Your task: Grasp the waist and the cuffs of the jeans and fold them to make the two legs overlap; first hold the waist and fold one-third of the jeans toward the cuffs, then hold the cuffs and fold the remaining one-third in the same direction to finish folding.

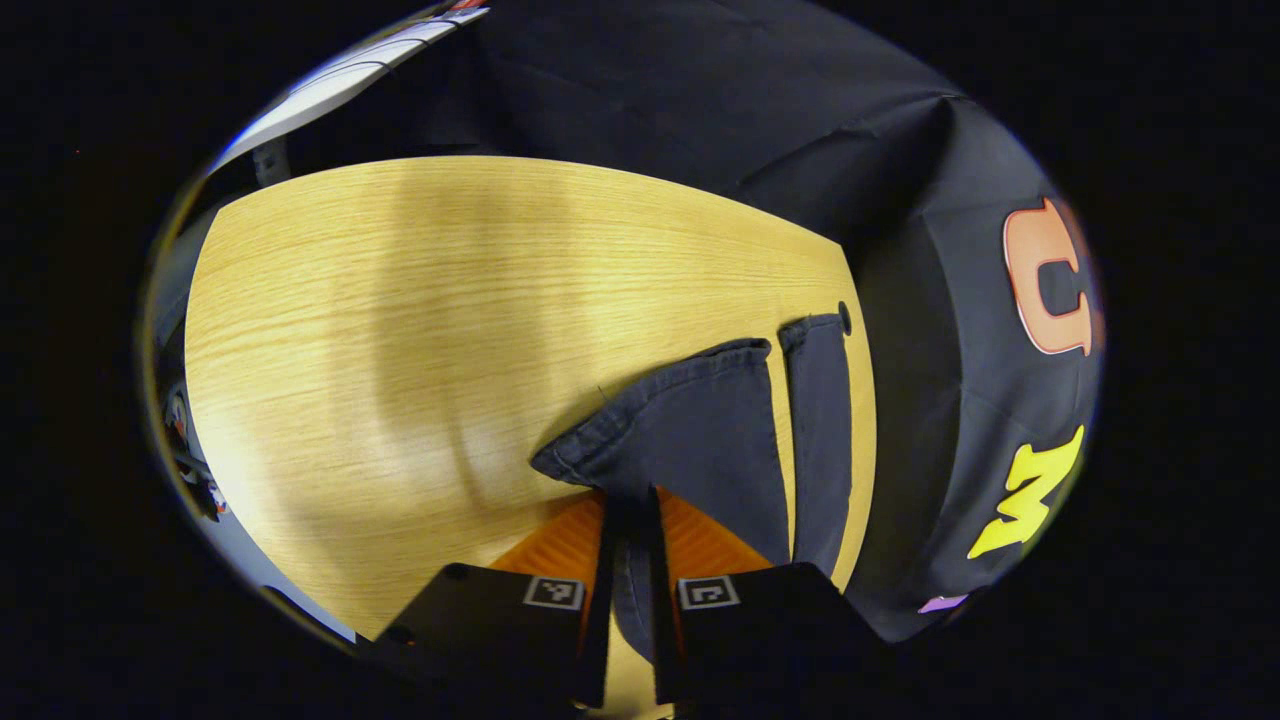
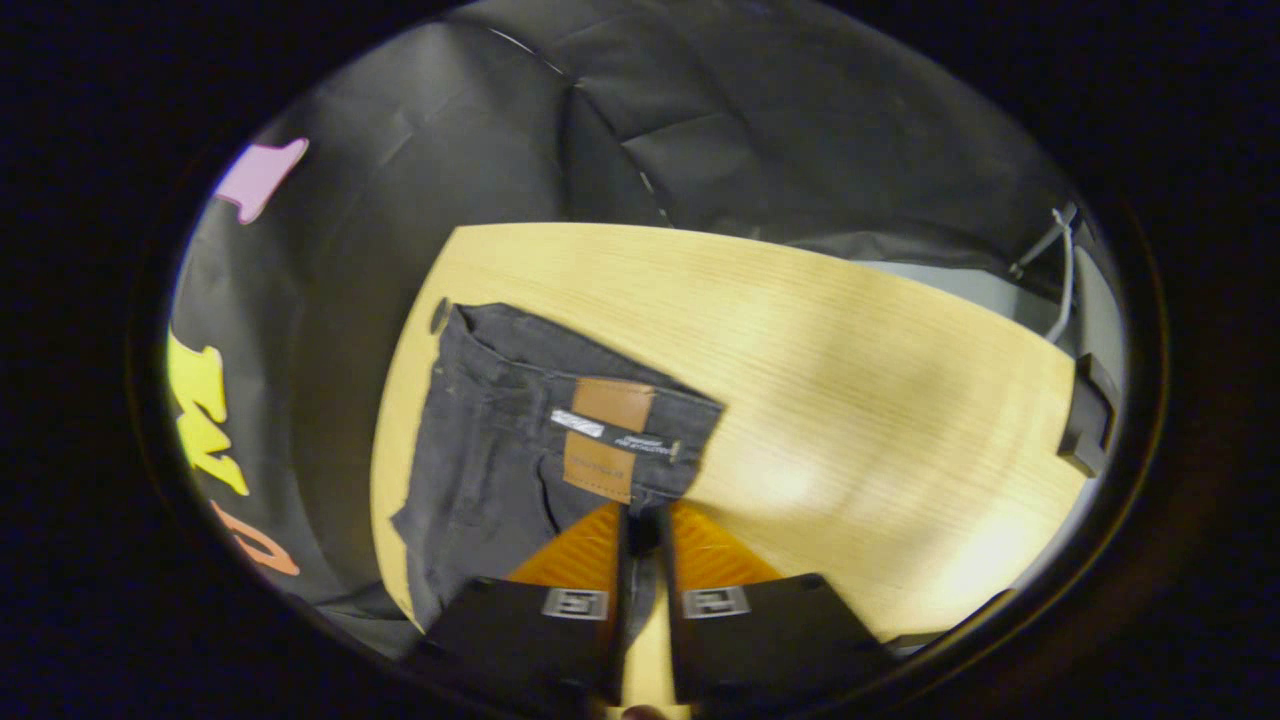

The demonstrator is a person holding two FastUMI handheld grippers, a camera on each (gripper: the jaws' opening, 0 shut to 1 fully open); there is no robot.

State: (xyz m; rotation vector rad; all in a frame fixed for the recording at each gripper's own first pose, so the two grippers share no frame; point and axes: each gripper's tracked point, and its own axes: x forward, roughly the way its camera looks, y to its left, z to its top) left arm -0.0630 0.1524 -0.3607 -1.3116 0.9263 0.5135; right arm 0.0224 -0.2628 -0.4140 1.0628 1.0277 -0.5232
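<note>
Dark jeans lie on a light wooden table. In the left gripper view the two cuffs [image 1: 720,420] point away from me, one leg end lifted and the other [image 1: 820,420] lying flat beside it near the table's right edge. My left gripper [image 1: 630,510] is shut on the near cuff's hem. In the right gripper view the waist [image 2: 560,420] with its brown patch [image 2: 612,403] lies ahead. My right gripper [image 2: 640,530] is shut on the waistband's edge just below the patch.
The wooden table [image 1: 400,330] stretches out to the left of the cuffs, and to the right of the waist [image 2: 880,400]. The black cloth wall [image 1: 950,400] hangs close to the table edge beside the jeans. A dark clamp-like fixture [image 2: 1085,415] sits at the table's far right edge.
</note>
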